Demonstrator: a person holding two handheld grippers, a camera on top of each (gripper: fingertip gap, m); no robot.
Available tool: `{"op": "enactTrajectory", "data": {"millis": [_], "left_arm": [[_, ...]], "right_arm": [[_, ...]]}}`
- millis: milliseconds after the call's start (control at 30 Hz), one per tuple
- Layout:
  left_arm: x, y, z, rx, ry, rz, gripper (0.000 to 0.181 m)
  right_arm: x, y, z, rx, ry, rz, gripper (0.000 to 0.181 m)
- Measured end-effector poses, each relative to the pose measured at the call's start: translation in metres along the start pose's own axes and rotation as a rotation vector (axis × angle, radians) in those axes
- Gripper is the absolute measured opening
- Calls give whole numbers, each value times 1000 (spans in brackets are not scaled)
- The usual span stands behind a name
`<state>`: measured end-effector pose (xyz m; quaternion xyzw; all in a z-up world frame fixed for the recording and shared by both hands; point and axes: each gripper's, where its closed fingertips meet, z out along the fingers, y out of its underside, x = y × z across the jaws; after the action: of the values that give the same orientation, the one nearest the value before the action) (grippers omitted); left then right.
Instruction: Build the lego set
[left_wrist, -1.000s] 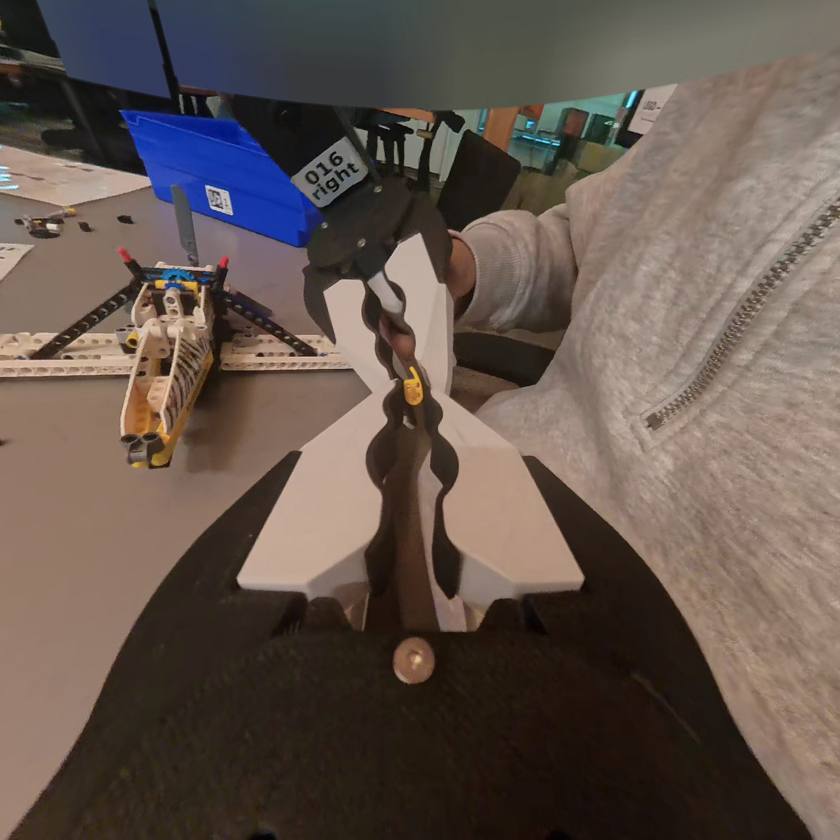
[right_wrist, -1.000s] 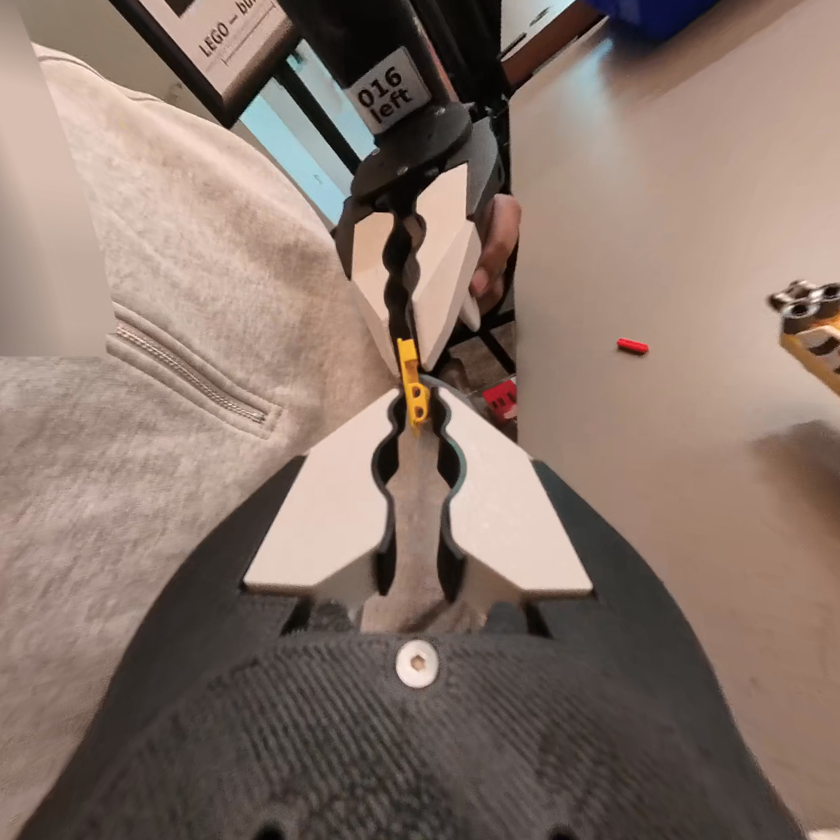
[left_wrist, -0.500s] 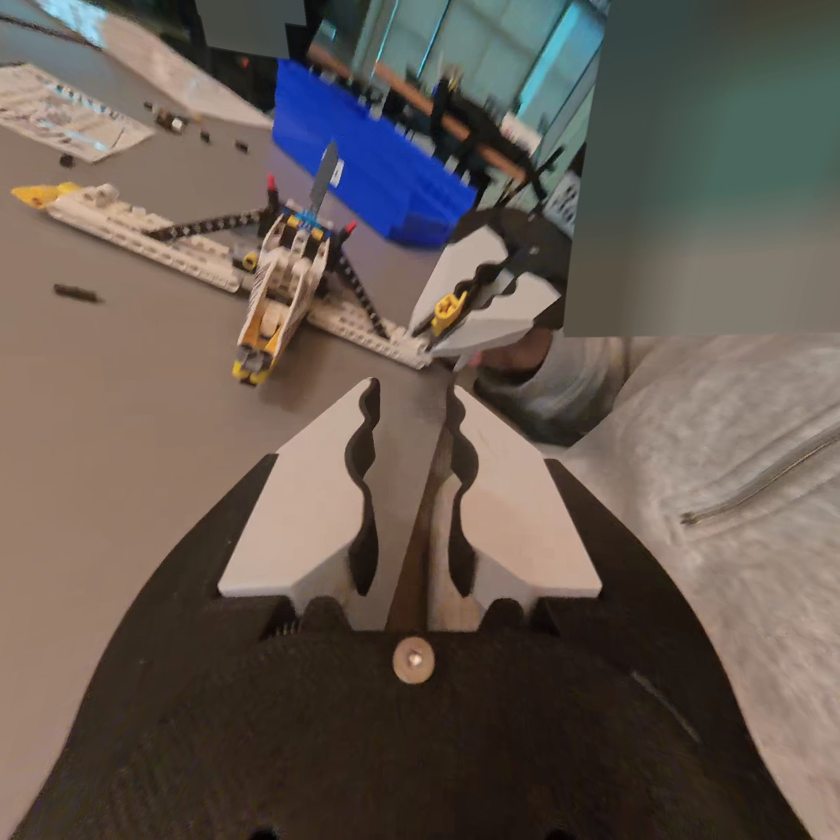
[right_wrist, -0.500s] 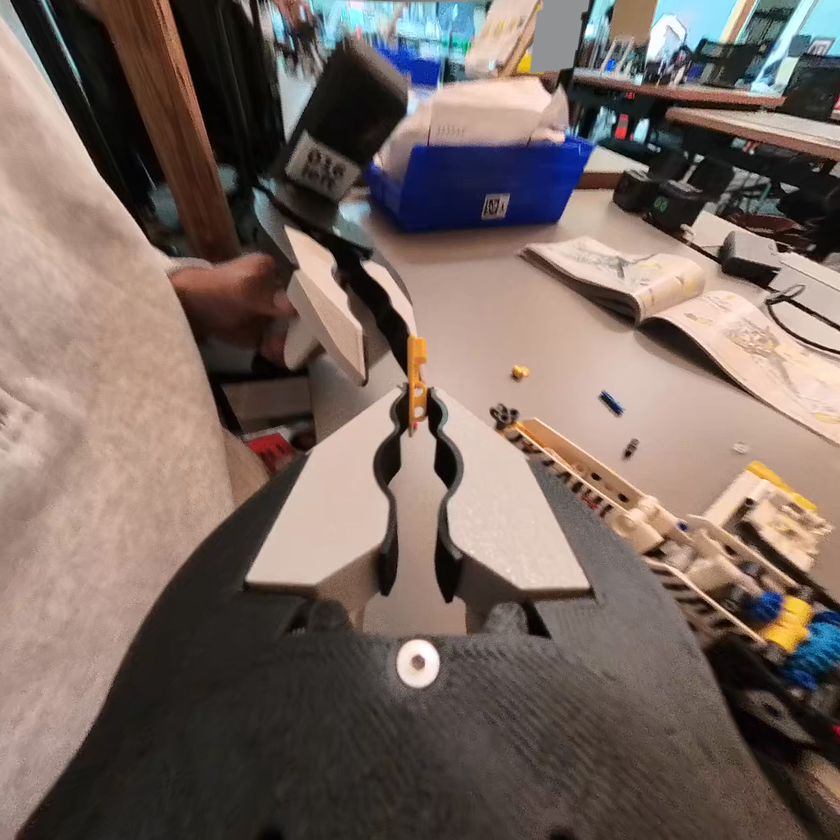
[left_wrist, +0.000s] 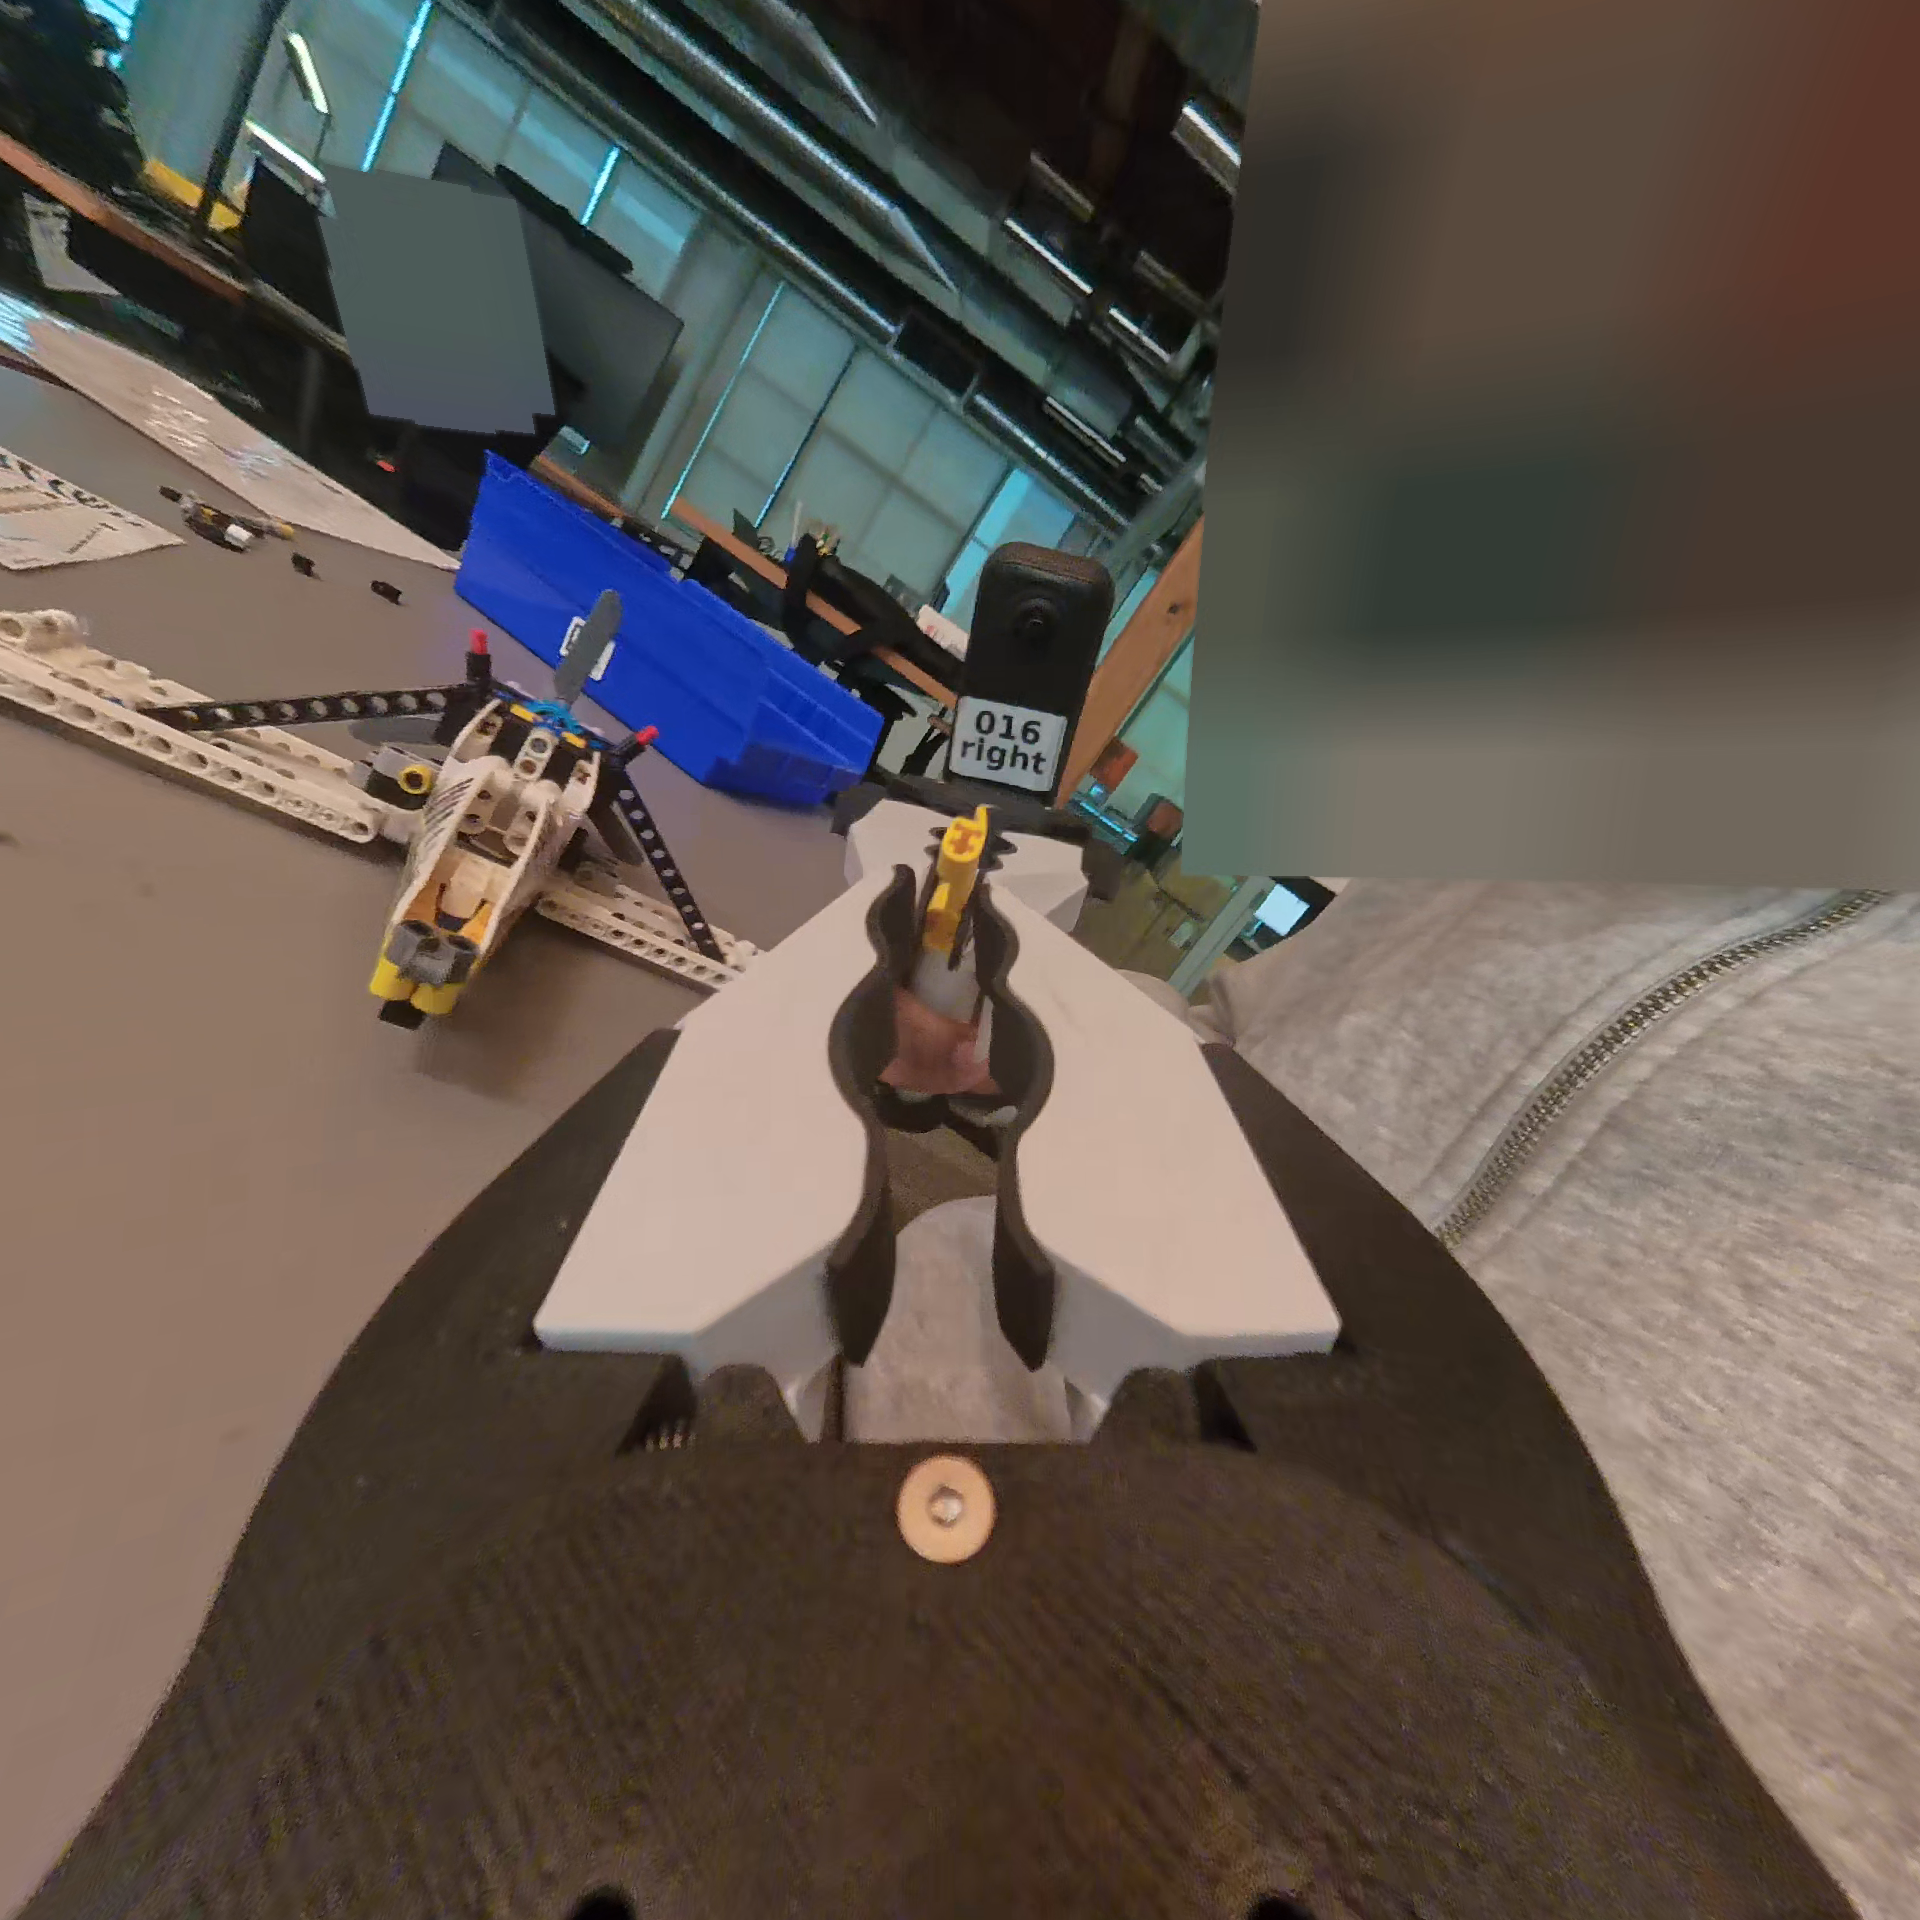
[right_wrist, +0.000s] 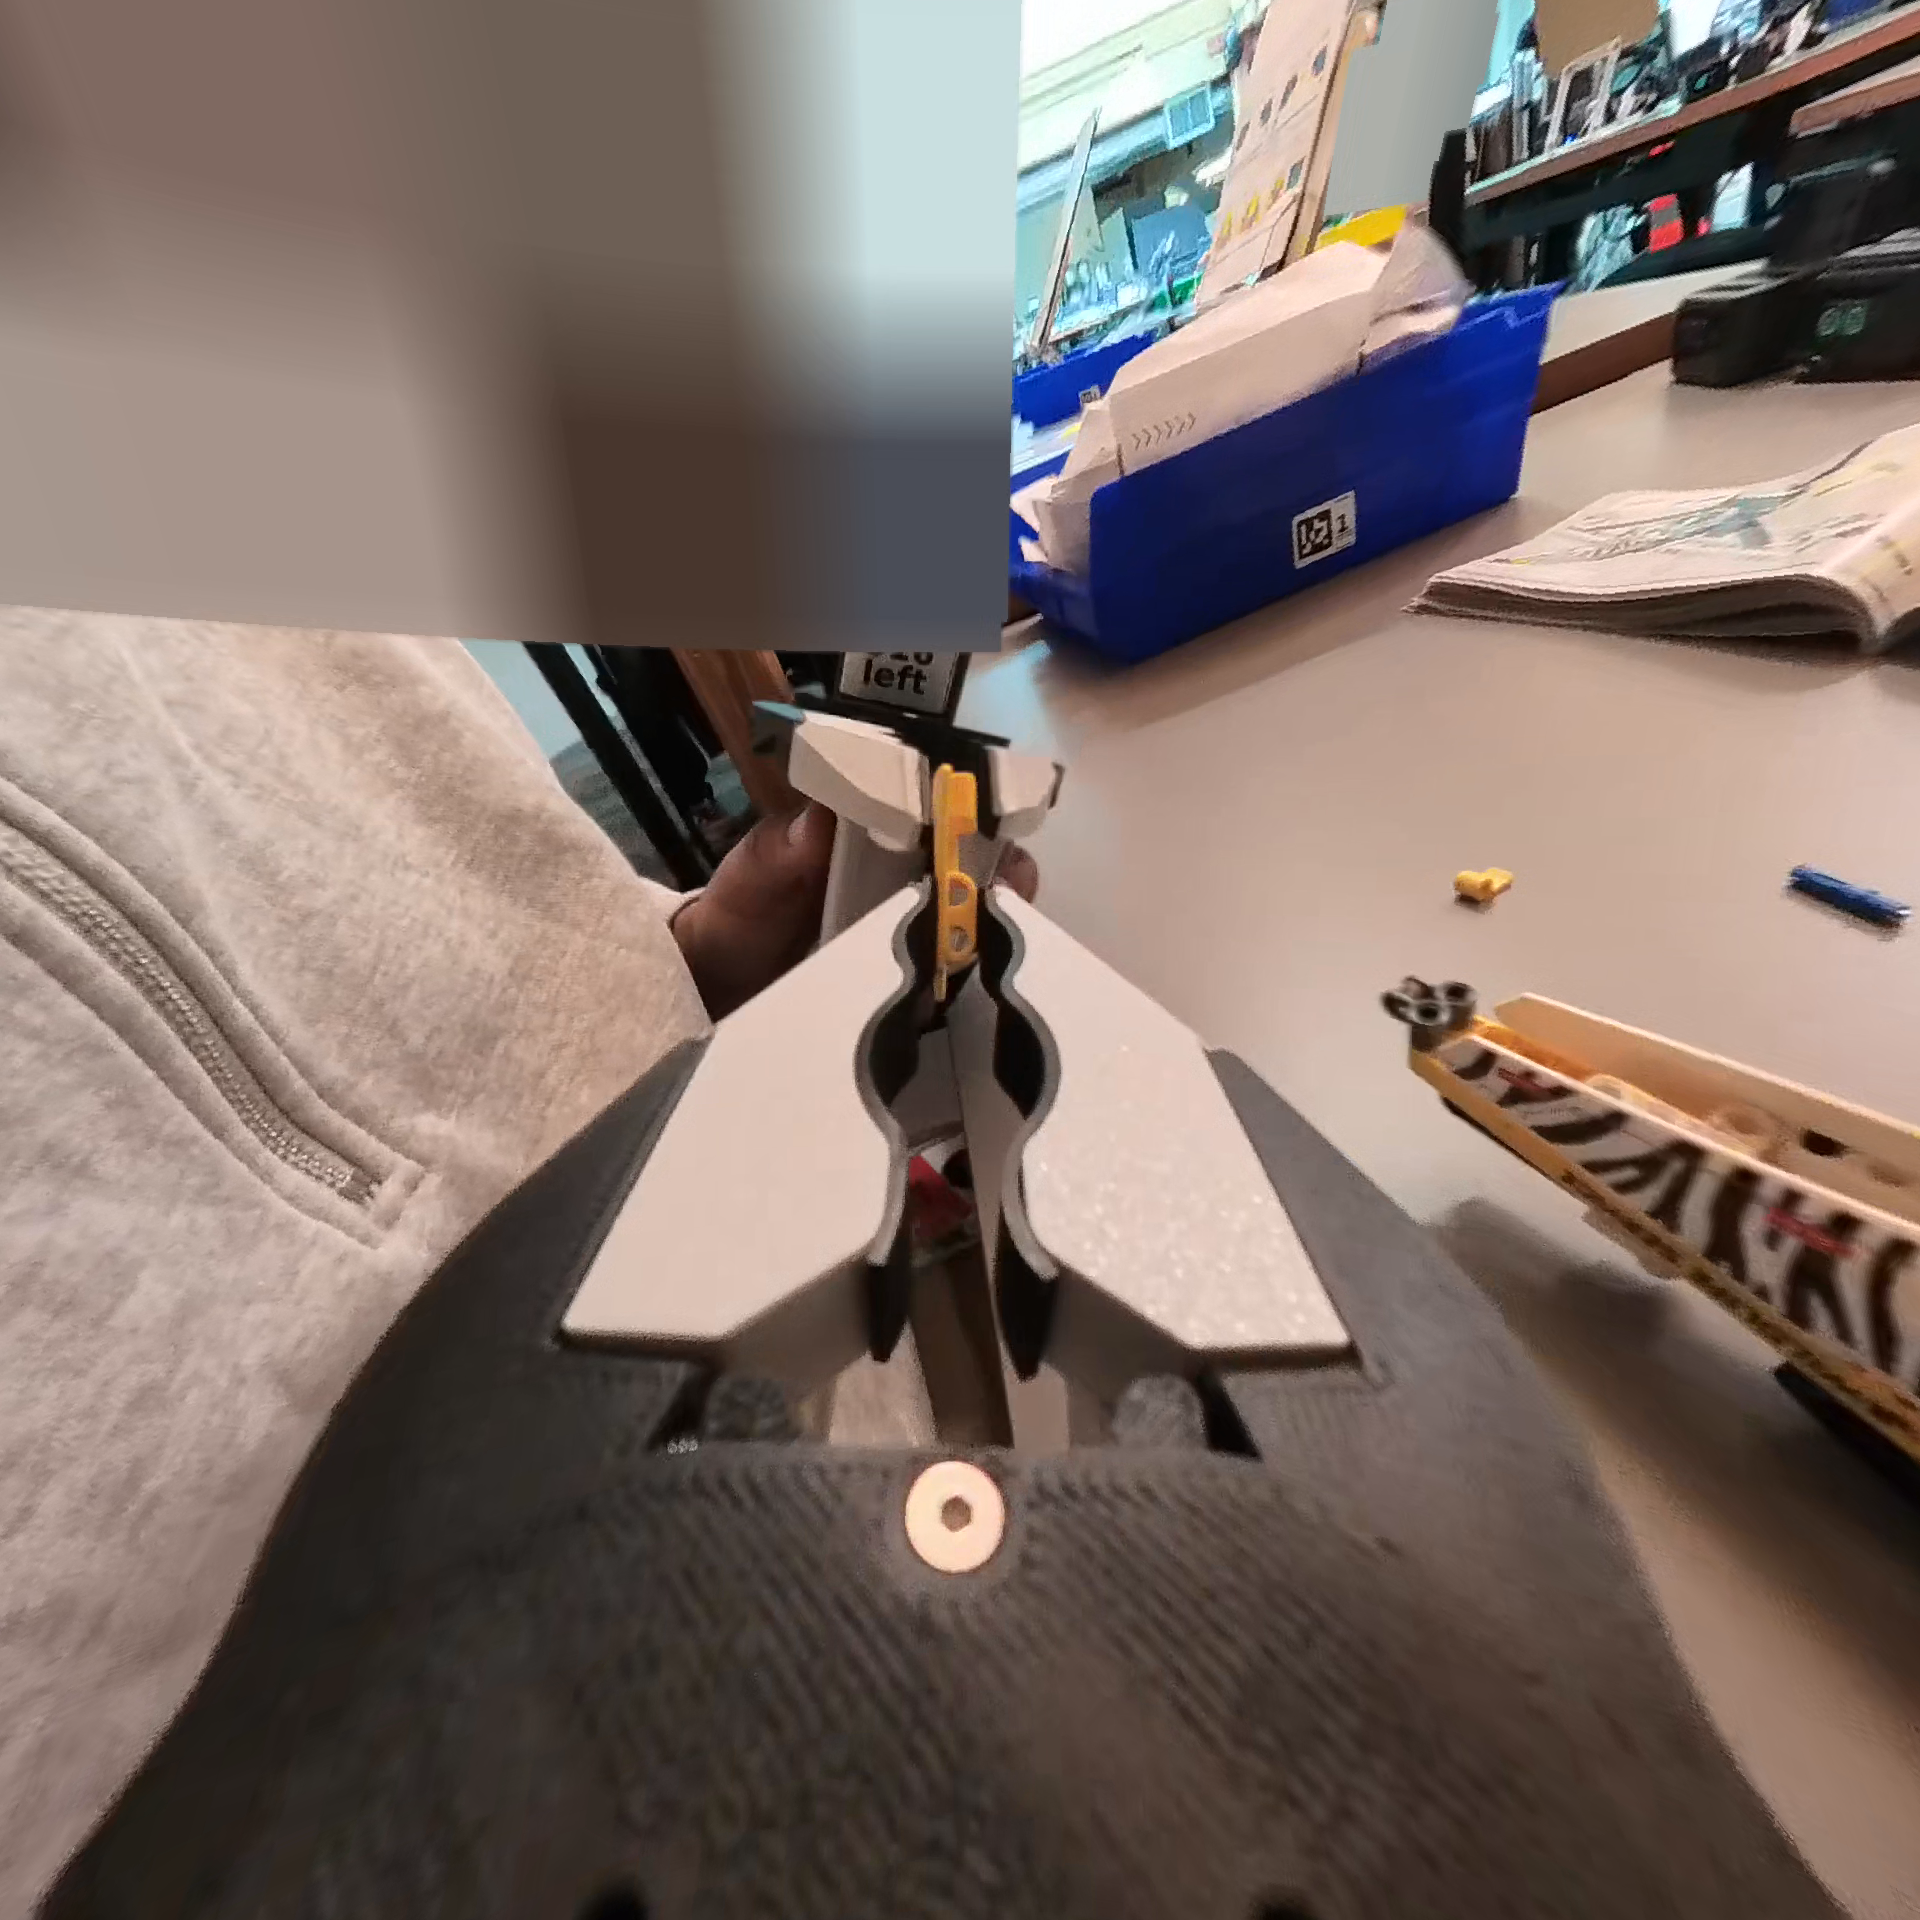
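1. Lego model (left_wrist: 488, 852), a partly built white-and-yellow aircraft with long white beams and black struts, lies on the bench (left_wrist: 156, 1143) at centre left of the left wrist view; its striped nose shows at the right edge of the right wrist view.
2. Held piece: a small yellow connector (right_wrist: 954, 883) sits at frame centre, above the bench edge, between both tools.
3. Right gripper (right_wrist: 951, 935): jaws narrow, closed on the lower end of the yellow connector.
4. Left gripper (left_wrist: 940, 914): jaws narrow, with the yellow connector between their tips. Both tools appear to pinch the same piece, tip to tip.
5. Loose parts: a yellow bit (right_wrist: 1481, 883) and a blue pin (right_wrist: 1849, 896) lie on the bench at right; an open instruction booklet (right_wrist: 1714, 561) and a blue bin (right_wrist: 1299, 499) lie farther back.
6. Progress, as a judgement: fuselage and wing frame are assembled; the connector and loose parts are not yet fitted, so the build looks unfinished.
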<state>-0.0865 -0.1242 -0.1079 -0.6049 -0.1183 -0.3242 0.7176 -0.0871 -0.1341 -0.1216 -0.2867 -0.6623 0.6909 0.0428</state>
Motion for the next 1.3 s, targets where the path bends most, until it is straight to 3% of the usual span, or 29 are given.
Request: {"op": "enactTrajectory", "data": {"millis": [233, 333, 467, 533, 700, 867, 967, 1167, 1300], "left_arm": [[5, -2, -12, 2, -80, 79, 3], [-10, -8, -34, -42, -216, 148, 1], [-38, 7, -62, -264, -437, 329, 0], [-43, 12, -68, -326, -477, 367, 0], [-49, 17, -70, -328, -475, 304, 0], [-52, 16, -67, -299, -453, 231, 0], [-56, 28, -58, -371, -438, 187, 0], [-65, 45, -30, -486, -442, 156, 28], [-84, 52, -7, -577, -534, 172, 31]], "right_arm": [[-3, 10, 31, -69, 55, -63, 6], [16, 29, 32, -216, 148, -135, 19], [41, 51, 27, -453, 242, -276, 21], [49, 56, 29, -546, 238, -333, 19], [61, 69, 29, -730, 228, -362, 14], [60, 58, 11, -678, 322, -345, 13], [61, 51, -9, -609, 415, -300, 13], [49, 34, -24, -328, 476, -188, 14], [40, 19, -23, -188, 452, -175, 16]]}}
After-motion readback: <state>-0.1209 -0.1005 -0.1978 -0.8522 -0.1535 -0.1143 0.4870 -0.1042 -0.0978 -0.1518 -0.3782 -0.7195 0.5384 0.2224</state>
